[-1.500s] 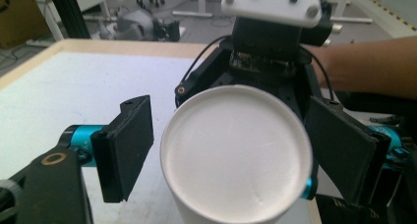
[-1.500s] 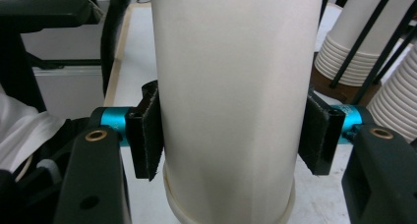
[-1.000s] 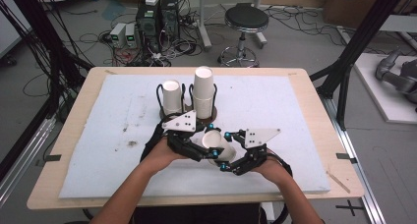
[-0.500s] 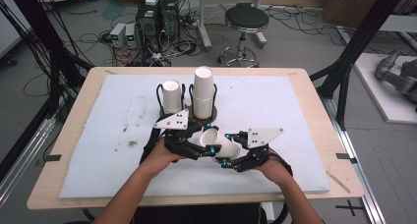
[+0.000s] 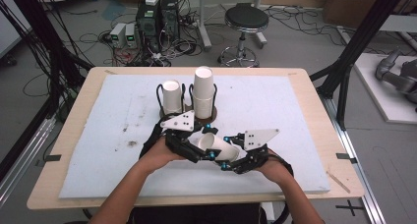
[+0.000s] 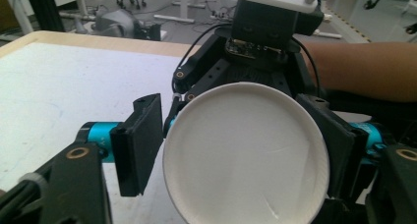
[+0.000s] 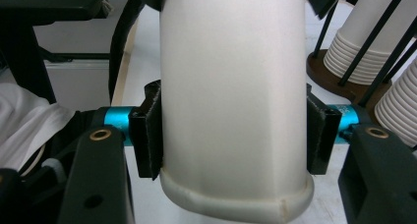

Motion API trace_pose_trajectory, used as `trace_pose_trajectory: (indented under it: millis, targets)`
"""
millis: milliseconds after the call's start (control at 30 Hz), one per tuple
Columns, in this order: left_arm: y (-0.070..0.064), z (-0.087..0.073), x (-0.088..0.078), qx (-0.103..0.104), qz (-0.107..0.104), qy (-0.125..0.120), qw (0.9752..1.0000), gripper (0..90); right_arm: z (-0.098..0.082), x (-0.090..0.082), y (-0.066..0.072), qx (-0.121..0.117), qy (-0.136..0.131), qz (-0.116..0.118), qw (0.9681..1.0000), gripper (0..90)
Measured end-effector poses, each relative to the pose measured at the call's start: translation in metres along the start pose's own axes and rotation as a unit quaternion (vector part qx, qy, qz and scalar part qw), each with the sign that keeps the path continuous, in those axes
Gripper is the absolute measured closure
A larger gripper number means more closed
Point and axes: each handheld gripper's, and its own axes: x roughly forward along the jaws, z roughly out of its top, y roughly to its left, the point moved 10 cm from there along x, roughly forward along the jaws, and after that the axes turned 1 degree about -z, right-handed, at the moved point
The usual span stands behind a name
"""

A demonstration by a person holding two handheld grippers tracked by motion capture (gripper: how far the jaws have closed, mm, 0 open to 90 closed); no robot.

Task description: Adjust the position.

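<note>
My right gripper (image 5: 231, 157): pinching the paper cup (image 5: 216, 146) across its wall near the rolled rim; in the right gripper view both pads (image 7: 147, 135) press flat against the cup's sides.
My left gripper (image 5: 196, 148): jaws spread around the cup's other end. In the left gripper view the cup's round base faces the camera; one pad (image 6: 140, 143) stands clear of it with a visible gap, the other sits right at the cup's edge, contact there unclear.
Cup position: lying roughly sideways in the air between my two grippers, above the white mat (image 5: 275, 111), near the table's front edge.
Cup holder (image 5: 189, 103): dark wire stand on a round brown base, just behind my grippers, middle of the mat.
Cup stacks: two white stacks upright in the holder, shorter stack (image 5: 171, 97) on the left, taller stack (image 5: 202, 91) on the right.
Table (image 5: 314, 94): light wood, mat covers most of it.
Background: black stool (image 5: 246, 20) and electronics boxes (image 5: 157, 13) on the floor past the far edge.
</note>
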Motion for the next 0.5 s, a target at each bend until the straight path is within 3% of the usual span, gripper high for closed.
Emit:
trace_pose_trajectory:
  millis: [100,133,267,367,500]
  targets:
    - [-0.0027,-0.0016,0.0016,0.004,-0.018,0.003,0.9998,32.3,0.0006,-0.0010,0.0010,0.001,-0.001,0.005,1.0000,40.2]
    - [-0.0035,-0.0016,0.0017,0.009,-0.019,0.003,0.9998,36.0,0.0004,-0.0013,0.0006,0.000,0.004,0.005,1.0000,40.3]
    - [-0.0037,-0.0011,0.0014,0.005,-0.024,-0.004,0.9997,36.4,0.0005,-0.0029,0.0009,0.000,0.002,0.007,1.0000,39.4]
    - [-0.0023,-0.0009,0.0000,-0.006,-0.023,-0.022,0.9995,36.4,0.0017,-0.0020,0.0009,0.006,-0.003,0.008,0.9999,33.9]
    - [0.0009,-0.0002,-0.0036,-0.014,-0.015,-0.052,0.9984,36.3,0.0074,-0.0044,-0.0047,0.030,-0.031,-0.015,0.9990,20.9]
